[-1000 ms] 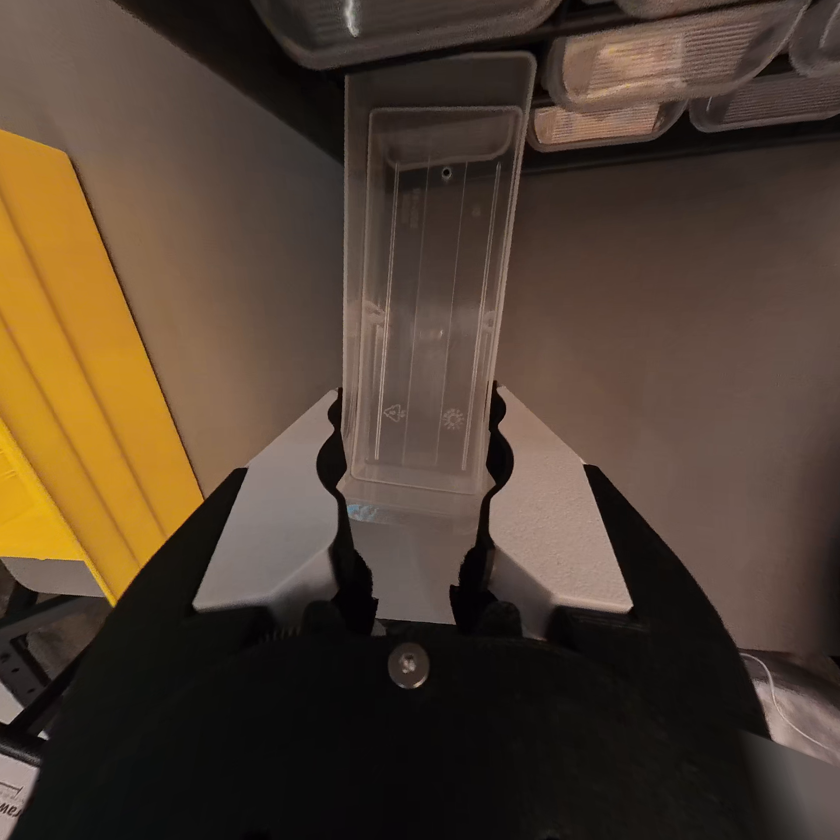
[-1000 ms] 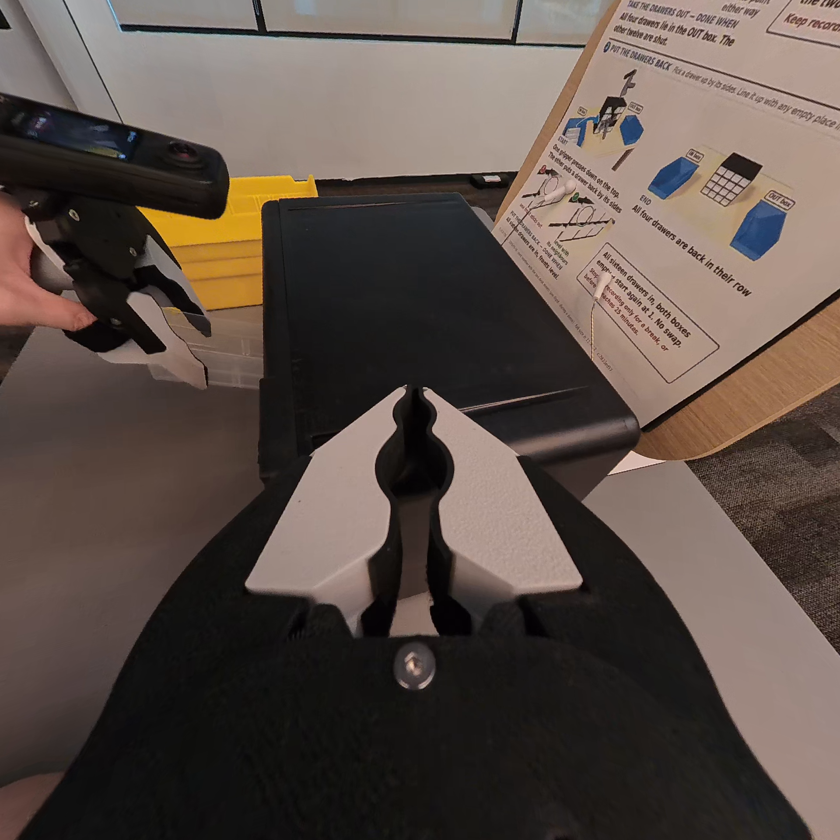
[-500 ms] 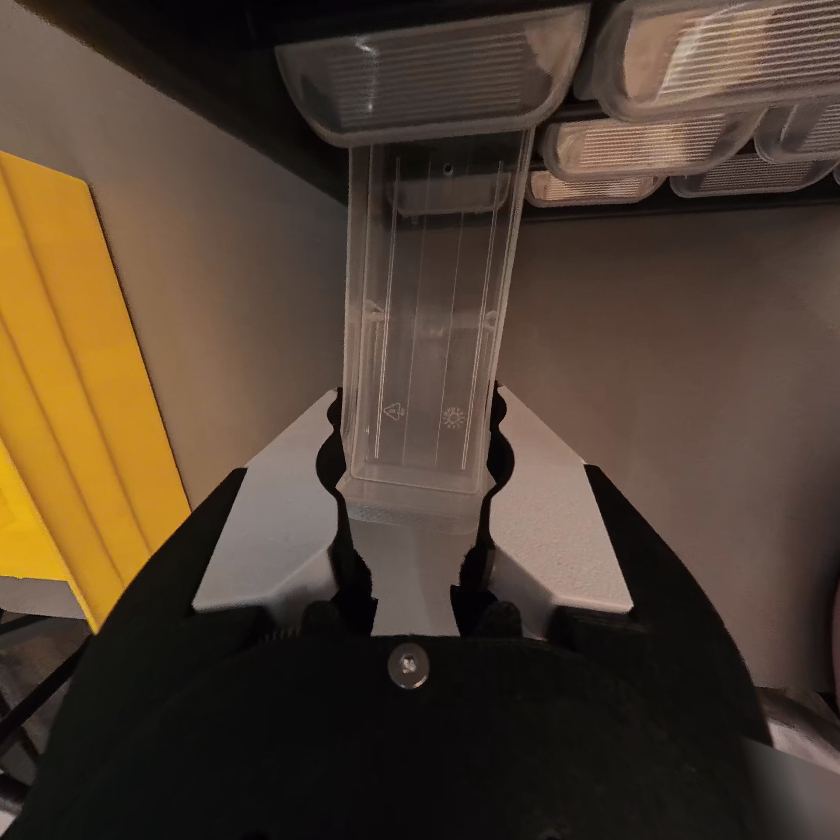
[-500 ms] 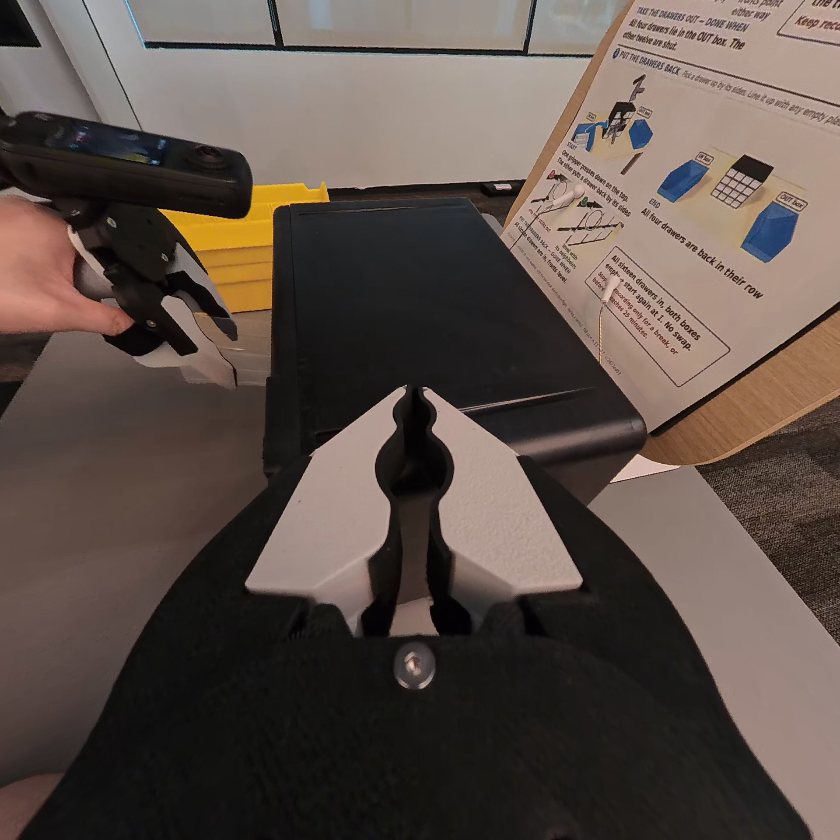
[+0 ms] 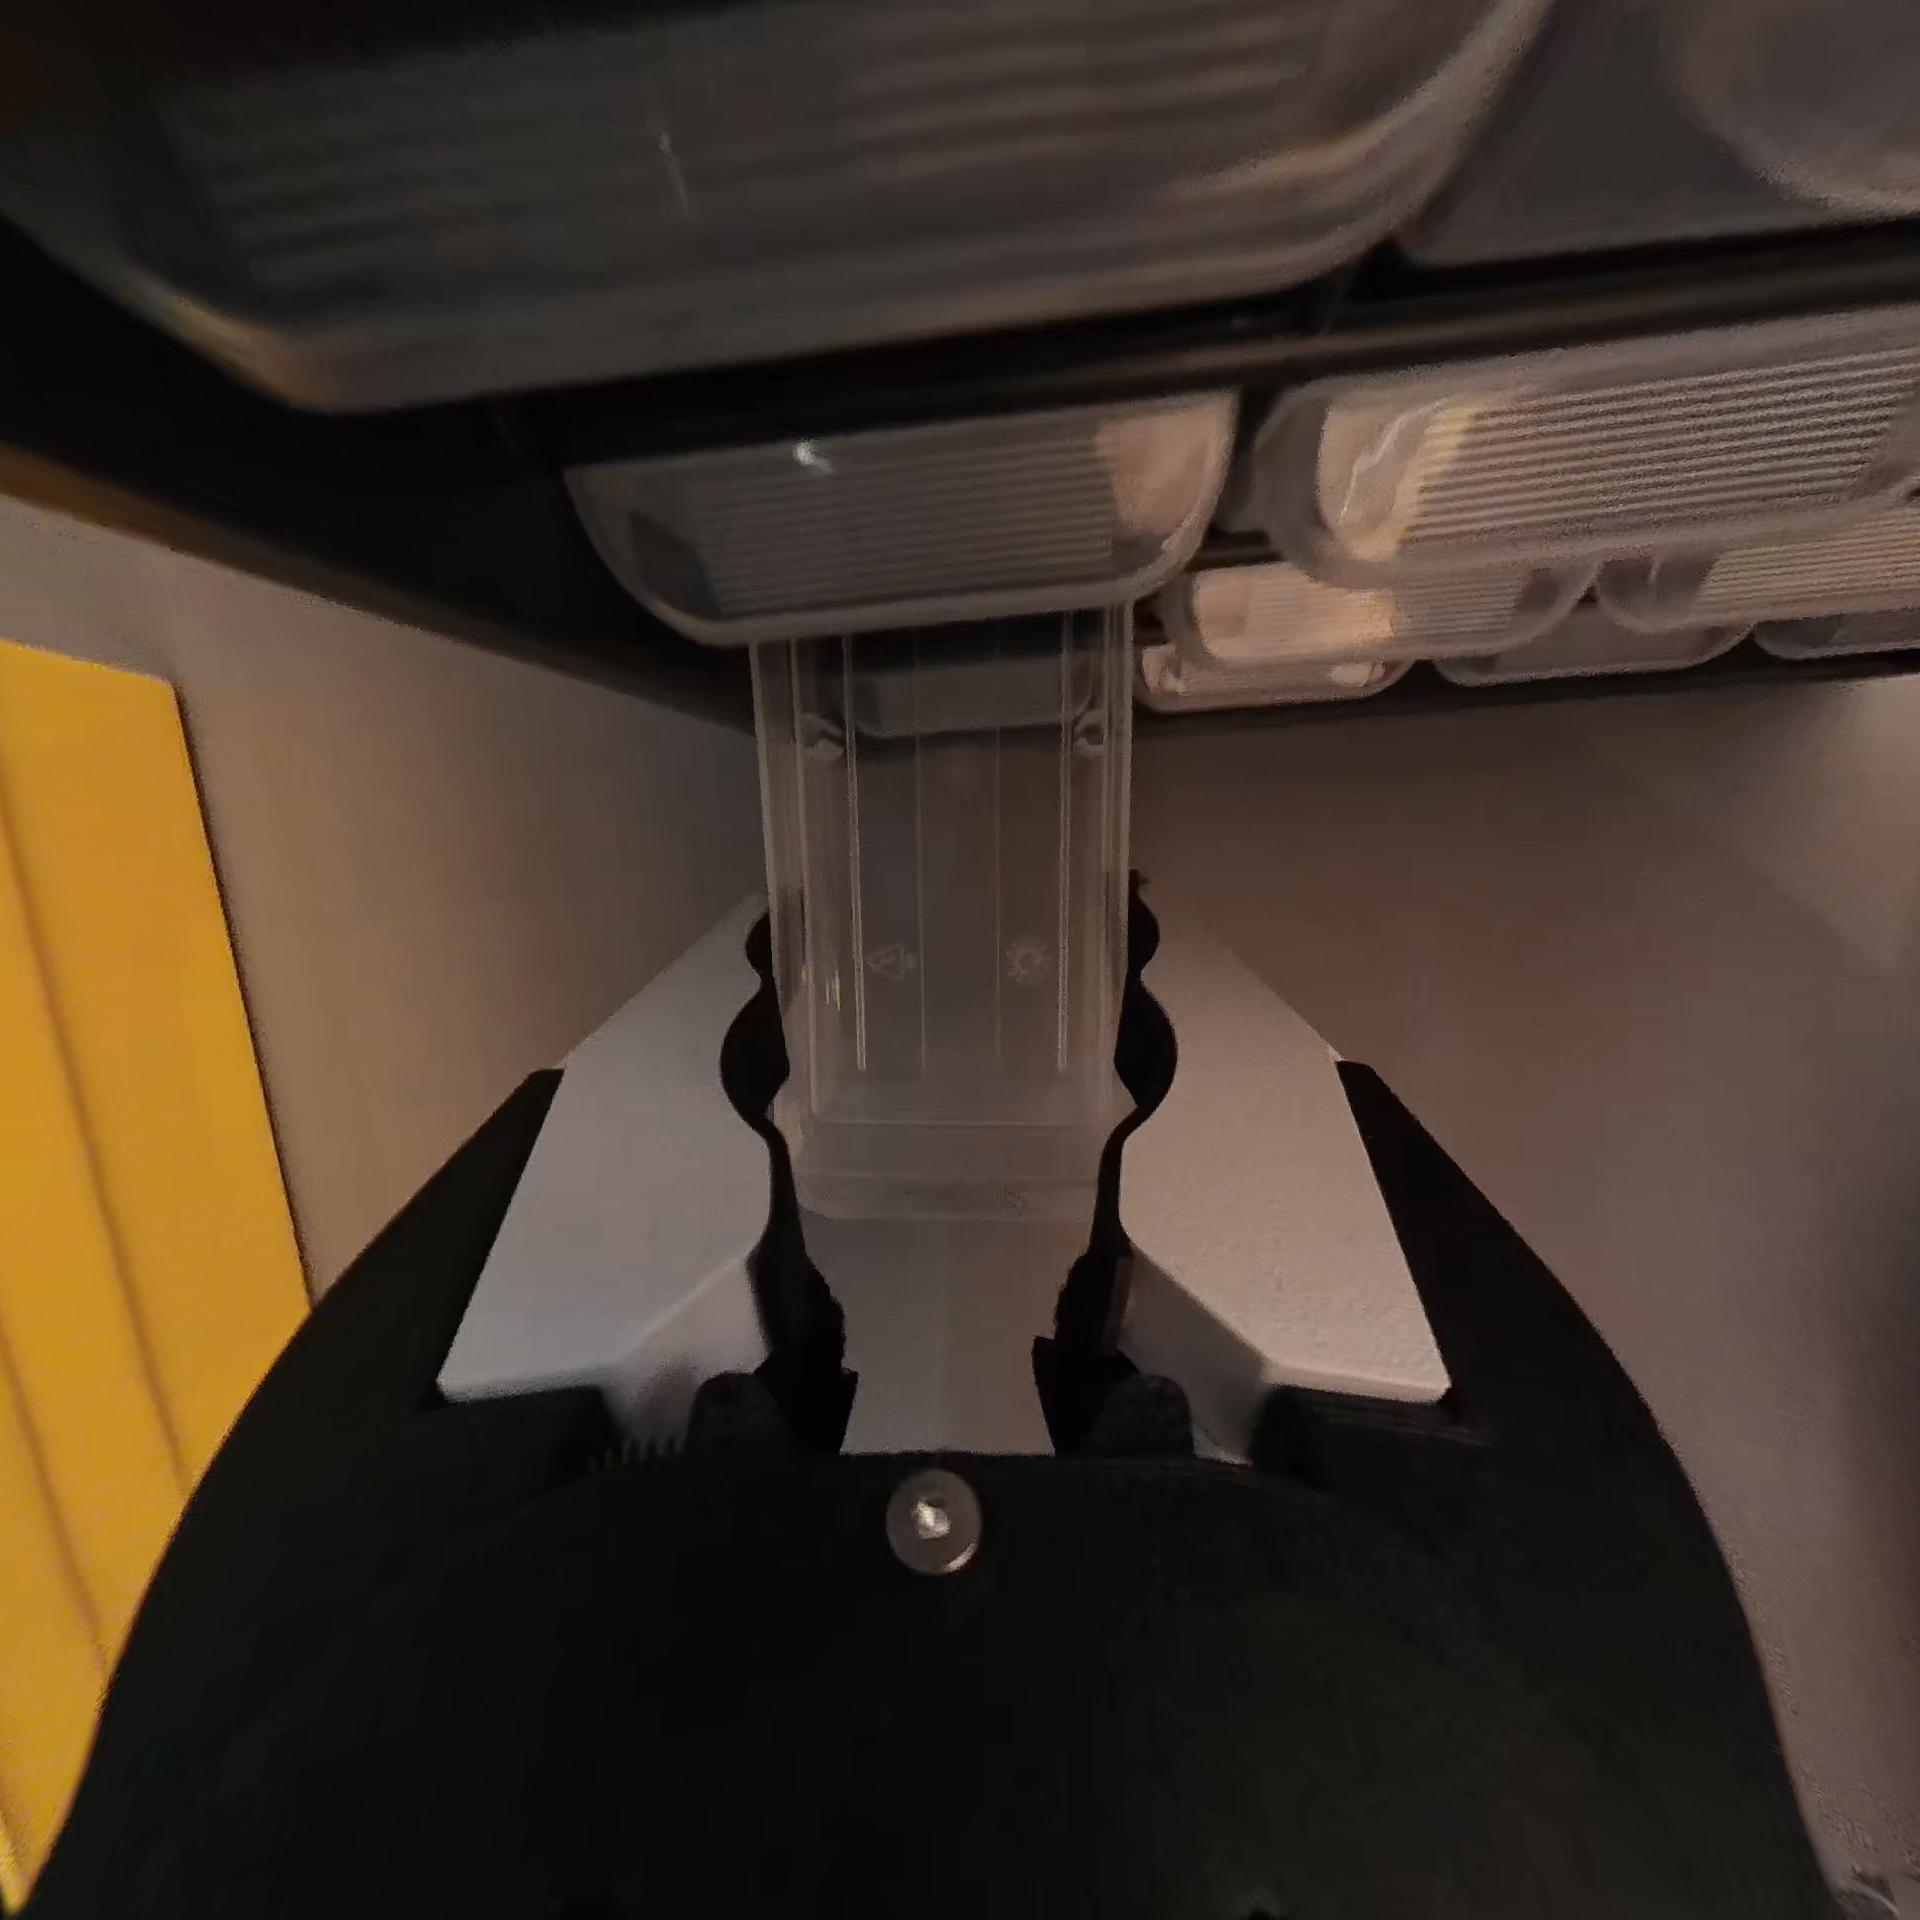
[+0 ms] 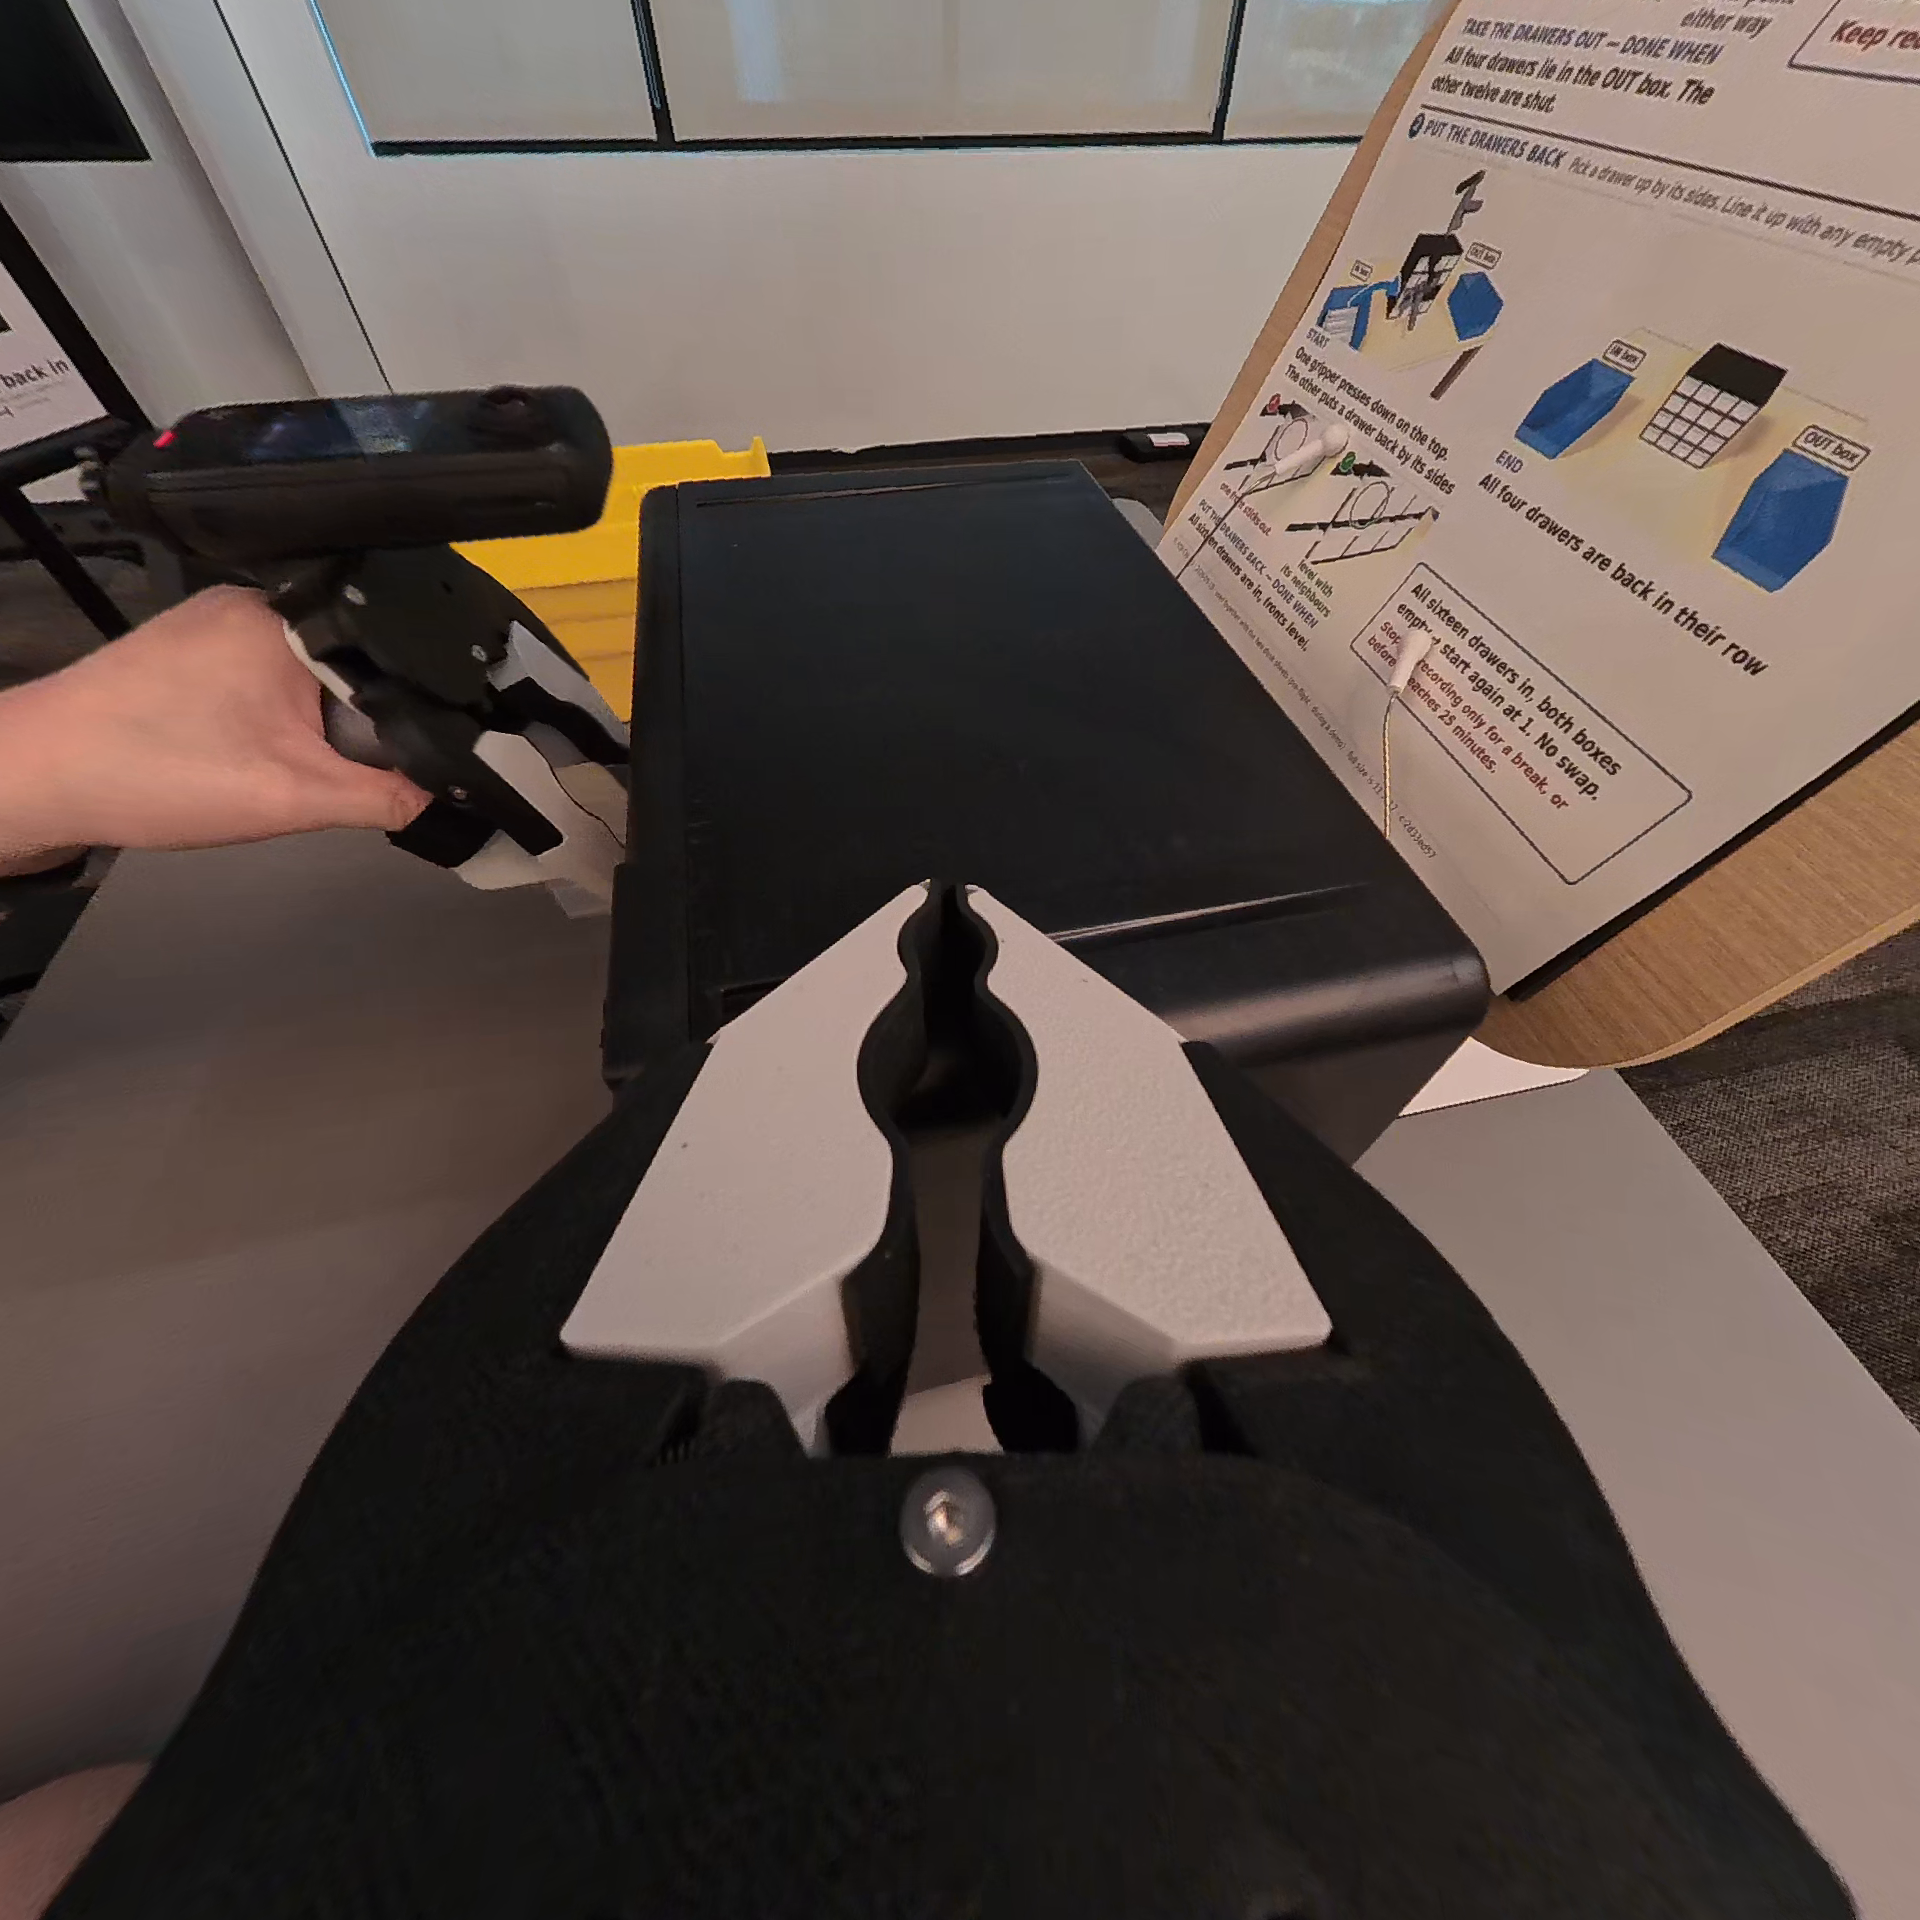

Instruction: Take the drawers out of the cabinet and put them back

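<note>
Grey table (image 5: 1507, 935); claw (image 5: 948, 997) grips clear drawer (image 5: 940, 831).

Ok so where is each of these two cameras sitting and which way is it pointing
Left wrist view: sits on the left gripper, facing the cabinet's drawer fronts from below; its fingers clamp the clear drawer, partly in its slot.
Right wrist view: sits on the right gripper, looking across the black cabinet top toward the instruction board; its jaws are closed and empty, and a hand shows at left.
Shared: the cabinet, the left gripper, the yellow bins and the grey table.
</note>
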